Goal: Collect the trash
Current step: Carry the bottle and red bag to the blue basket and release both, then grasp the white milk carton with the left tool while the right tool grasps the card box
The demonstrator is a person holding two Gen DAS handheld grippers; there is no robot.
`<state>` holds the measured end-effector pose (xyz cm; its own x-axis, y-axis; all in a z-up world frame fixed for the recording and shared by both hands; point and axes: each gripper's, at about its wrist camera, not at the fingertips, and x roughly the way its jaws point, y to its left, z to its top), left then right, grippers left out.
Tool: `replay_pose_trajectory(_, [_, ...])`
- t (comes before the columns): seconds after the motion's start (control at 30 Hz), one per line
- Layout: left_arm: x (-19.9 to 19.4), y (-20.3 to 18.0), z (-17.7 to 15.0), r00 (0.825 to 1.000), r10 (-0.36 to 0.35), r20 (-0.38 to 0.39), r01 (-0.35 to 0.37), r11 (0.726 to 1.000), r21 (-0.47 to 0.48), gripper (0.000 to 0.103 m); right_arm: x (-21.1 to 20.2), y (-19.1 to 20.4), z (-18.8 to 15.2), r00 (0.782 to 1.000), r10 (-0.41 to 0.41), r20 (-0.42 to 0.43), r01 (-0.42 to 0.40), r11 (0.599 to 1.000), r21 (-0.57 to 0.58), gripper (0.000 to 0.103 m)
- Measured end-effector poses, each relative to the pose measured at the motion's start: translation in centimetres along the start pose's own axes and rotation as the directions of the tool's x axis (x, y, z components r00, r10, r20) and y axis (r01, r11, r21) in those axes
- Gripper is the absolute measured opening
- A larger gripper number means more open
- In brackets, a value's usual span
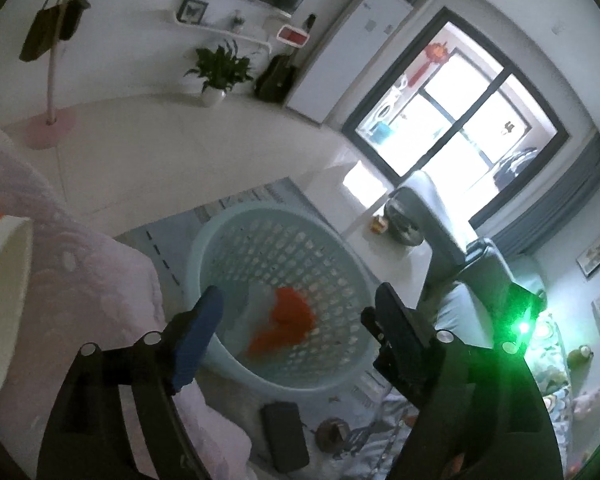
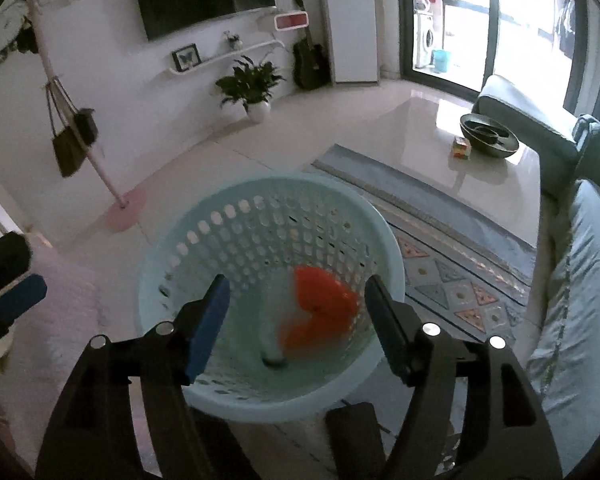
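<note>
A pale blue perforated basket point(image 1: 228, 240) point(image 2: 392, 240) stands on the floor below both grippers. Inside it lies a blurred orange-and-white piece of trash point(image 1: 292, 316) point(image 2: 324, 304), with a white cup-like part point(image 2: 272, 348) beside it. My left gripper point(image 1: 300, 296) hangs open over the basket with nothing between its fingers. My right gripper point(image 2: 296, 284) is also open and empty above the basket. A white paper cup with an orange band point(image 1: 4, 300) shows at the left edge, outside the left jaws, against a pink blanket point(image 1: 100, 280). The left gripper's fingers point(image 2: 8, 284) show at the right wrist view's left edge.
A dark phone point(image 1: 284, 436) point(image 2: 356, 432) lies by the basket on a patterned rug point(image 2: 460, 288). A glossy white low table point(image 2: 440, 148) carries a dark bowl point(image 2: 488, 136). A grey-blue sofa point(image 2: 580, 280) runs along the right. A coat stand point(image 2: 124, 204) and a potted plant point(image 2: 252, 80) stand further back.
</note>
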<state>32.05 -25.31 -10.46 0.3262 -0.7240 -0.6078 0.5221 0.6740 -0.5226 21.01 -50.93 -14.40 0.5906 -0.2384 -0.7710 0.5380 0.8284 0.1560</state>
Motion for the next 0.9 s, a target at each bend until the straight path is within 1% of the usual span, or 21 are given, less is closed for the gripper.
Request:
replay_pose_trajectory(0.13, [-3.6, -1.0, -0.4, 0.998, -0.006, 0.057, 0.005, 1.0, 0.03, 0.078, -2.3, 0.8, -0.1, 0.999, 0.025, 0.036, -0.024, 1.0, -0.02, 0.066])
replay_pose_trajectory(0.27, [-8.5, -2.1, -1.3, 0.992, 0.012, 0.128, -0.02, 0.998, 0.062, 0.078, -5.4, 2.4, -0.6, 0.992, 0.084, 0.089, -0.079, 0.995, -0.059, 0.066])
replay_pose_trajectory(0.3, [-9.6, -2.3, -1.6, 0.989, 0.014, 0.145, -0.024, 0.998, 0.064, 0.078, -6.7, 3.3, -0.9, 0.987, 0.124, 0.105, -0.117, 0.99, -0.075, 0.066])
replay_pose_trajectory(0.4, [-14.3, -2.4, -2.9, 0.974, 0.04, 0.222, -0.055, 0.997, 0.061, 0.078, -9.6, 5.2, -1.5, 0.968, 0.207, 0.145, -0.19, 0.974, -0.121, 0.066])
replay_pose_trajectory(0.43, [-16.4, -2.4, -3.5, 0.965, 0.055, 0.255, -0.071, 0.996, 0.057, 0.078, -10.6, 5.9, -1.7, 0.961, 0.229, 0.157, -0.209, 0.968, -0.137, 0.066])
replay_pose_trajectory(0.5, [-19.8, -2.0, -4.5, 0.948, 0.082, 0.308, -0.099, 0.994, 0.039, 0.083, -12.9, 7.7, -2.3, 0.939, 0.29, 0.182, -0.259, 0.949, -0.179, 0.066])
replay_pose_trajectory(0.6, [-23.9, -1.4, -5.5, 0.924, 0.132, 0.36, -0.145, 0.989, 0.009, 0.086, -15.6, 10.4, -3.4, 0.913, 0.356, 0.202, -0.305, 0.92, -0.245, 0.066])
replay_pose_trajectory(0.7, [-27.8, 0.0, -6.6, 0.89, 0.233, 0.391, -0.237, 0.971, -0.039, 0.089, -17.4, 13.3, -4.7, 0.893, 0.409, 0.186, -0.341, 0.886, -0.313, 0.066])
replay_pose_trajectory(0.73, [-29.1, 1.0, -7.1, 0.869, 0.299, 0.394, -0.297, 0.953, -0.067, 0.09, -17.7, 14.1, -5.1, 0.888, 0.424, 0.176, -0.353, 0.876, -0.33, 0.066])
replay_pose_trajectory(0.77, [-29.9, 1.4, -7.2, 0.852, 0.344, 0.394, -0.339, 0.937, -0.084, 0.09, -18.0, 15.0, -5.6, 0.883, 0.44, 0.164, -0.365, 0.863, -0.348, 0.066])
replay_pose_trajectory(0.8, [-30.7, 2.3, -7.5, 0.832, 0.395, 0.389, -0.386, 0.916, -0.106, 0.091, -18.3, 16.1, -6.2, 0.876, 0.461, 0.145, -0.385, 0.847, -0.366, 0.066])
replay_pose_trajectory(0.83, [-31.1, 2.9, -7.6, 0.821, 0.426, 0.379, -0.413, 0.903, -0.122, 0.091, -18.4, 16.7, -6.5, 0.87, 0.476, 0.131, -0.401, 0.836, -0.375, 0.067])
replay_pose_trajectory(0.87, [-31.5, 4.0, -7.7, 0.814, 0.456, 0.359, -0.439, 0.889, -0.135, 0.093, -18.5, 17.9, -7.1, 0.857, 0.505, 0.107, -0.431, 0.814, -0.389, 0.069])
replay_pose_trajectory(0.9, [-31.7, 4.9, -7.7, 0.81, 0.483, 0.332, -0.464, 0.875, -0.14, 0.093, -18.5, 18.7, -7.6, 0.849, 0.519, 0.095, -0.446, 0.802, -0.396, 0.071])
